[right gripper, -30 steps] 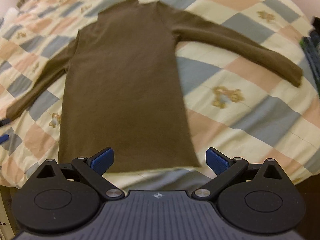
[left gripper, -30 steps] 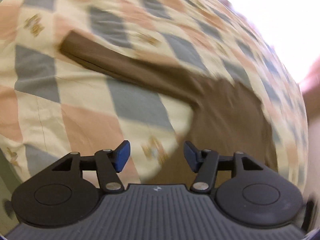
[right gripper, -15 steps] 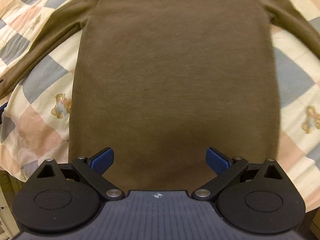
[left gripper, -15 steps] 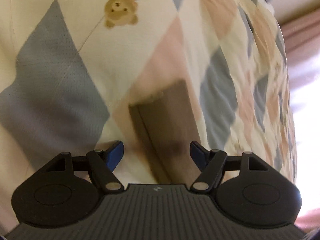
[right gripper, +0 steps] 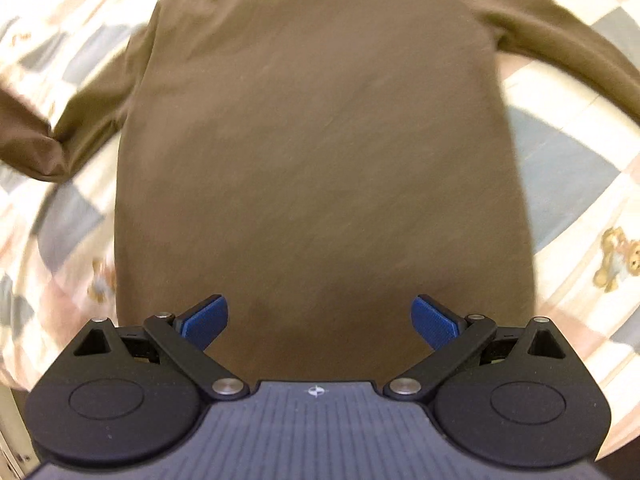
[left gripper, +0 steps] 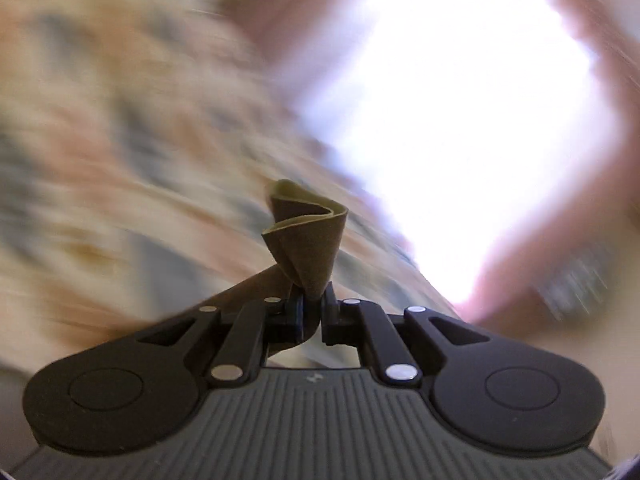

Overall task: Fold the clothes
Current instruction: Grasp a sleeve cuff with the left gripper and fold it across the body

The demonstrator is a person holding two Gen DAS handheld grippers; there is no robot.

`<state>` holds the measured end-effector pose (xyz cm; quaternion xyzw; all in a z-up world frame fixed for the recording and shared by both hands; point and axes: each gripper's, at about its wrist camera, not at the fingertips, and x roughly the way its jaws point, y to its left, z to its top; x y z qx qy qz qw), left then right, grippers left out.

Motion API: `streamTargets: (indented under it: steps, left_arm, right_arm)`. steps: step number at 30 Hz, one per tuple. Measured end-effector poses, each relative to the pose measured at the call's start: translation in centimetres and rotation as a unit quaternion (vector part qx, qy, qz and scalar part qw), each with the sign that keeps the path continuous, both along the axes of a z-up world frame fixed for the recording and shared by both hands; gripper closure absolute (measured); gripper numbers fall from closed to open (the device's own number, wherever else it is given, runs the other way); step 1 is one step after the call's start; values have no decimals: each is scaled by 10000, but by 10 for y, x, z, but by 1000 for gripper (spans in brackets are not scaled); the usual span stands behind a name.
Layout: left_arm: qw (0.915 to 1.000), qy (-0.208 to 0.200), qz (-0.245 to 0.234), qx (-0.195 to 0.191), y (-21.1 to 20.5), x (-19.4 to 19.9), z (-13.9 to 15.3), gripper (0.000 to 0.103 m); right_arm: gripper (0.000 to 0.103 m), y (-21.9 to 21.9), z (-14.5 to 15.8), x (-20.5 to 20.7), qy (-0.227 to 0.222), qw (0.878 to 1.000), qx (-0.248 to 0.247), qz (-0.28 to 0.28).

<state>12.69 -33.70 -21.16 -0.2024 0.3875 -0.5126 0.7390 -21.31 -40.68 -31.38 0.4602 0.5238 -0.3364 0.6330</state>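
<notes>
A brown long-sleeved top (right gripper: 320, 140) lies flat on a checked quilt (right gripper: 568, 184). My left gripper (left gripper: 310, 308) is shut on the cuff of its left sleeve (left gripper: 308, 240), which stands up crumpled between the jaws, lifted off the bed. In the right wrist view that sleeve (right gripper: 32, 140) is bent and raised at the left edge. My right gripper (right gripper: 320, 320) is open and empty, hovering over the lower body of the top near its hem. The right sleeve (right gripper: 560, 40) lies stretched out to the right.
The quilt has blue, pink and cream diamonds with teddy bears (right gripper: 616, 256). A bright window (left gripper: 460, 100) fills the upper right of the blurred left wrist view. The bed's near edge shows at the lower left (right gripper: 12, 392).
My left gripper has shut on the sleeve cuff and lifted it, swinging fast. My right gripper has moved forward over the top's body and stays open.
</notes>
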Motion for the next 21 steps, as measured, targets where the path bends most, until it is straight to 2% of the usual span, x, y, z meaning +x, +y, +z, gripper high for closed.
streamTargets:
  steps: [2,4,5,7,9,11,14,16,17,18,21]
  left_arm:
    - [9968,-127,-774,-126,-48,-56,-7,98]
    - [9869,-303,-1586,-62,-90,-110,-25,98]
    - [9806,-370,-1924,49,-106,-135,-38,98]
    - [9676,-414,-2442,494,-128,-179,-76,86]
    - [9517,-429,-2745,1309,-136,-209,-112,83]
    - [9387,-329,-2928,1788,-128,-221,-132,83]
    - [9293,-341,-3213,1788,-94,-223,-123,82]
    - [9273,-545,-3198,1869,-74,-215,-110,80]
    - [9289,-583,-3088,1957,-71,-208,-107,79]
    - [9316,-584,-2937,2062,-64,-198,-103,79]
    - [9418,-678,-2379,2277,-51,-165,-94,79]
  right_arm:
    - [2,-9,2,-18,-105,9997,-58,-193]
    - [2,-16,2,-38,-183,9991,-104,-373]
    - [2,-19,1,-48,-219,9986,-130,-473]
    - [2,-26,0,-73,-360,9966,-208,-705]
    - [3,-37,-3,-100,-590,9935,-299,-930]
    - [6,-50,-6,-125,-779,9890,-369,-1199]
    - [16,-75,-7,-154,-1332,9755,-563,-1658]
    - [25,-97,-7,-167,-1879,9597,-573,-2012]
    - [26,-107,-8,-169,-2238,9485,-515,-2183]
    - [26,-117,-11,-170,-2578,9359,-452,-2356]
    - [35,-142,-27,-159,-3158,9080,-255,-2740]
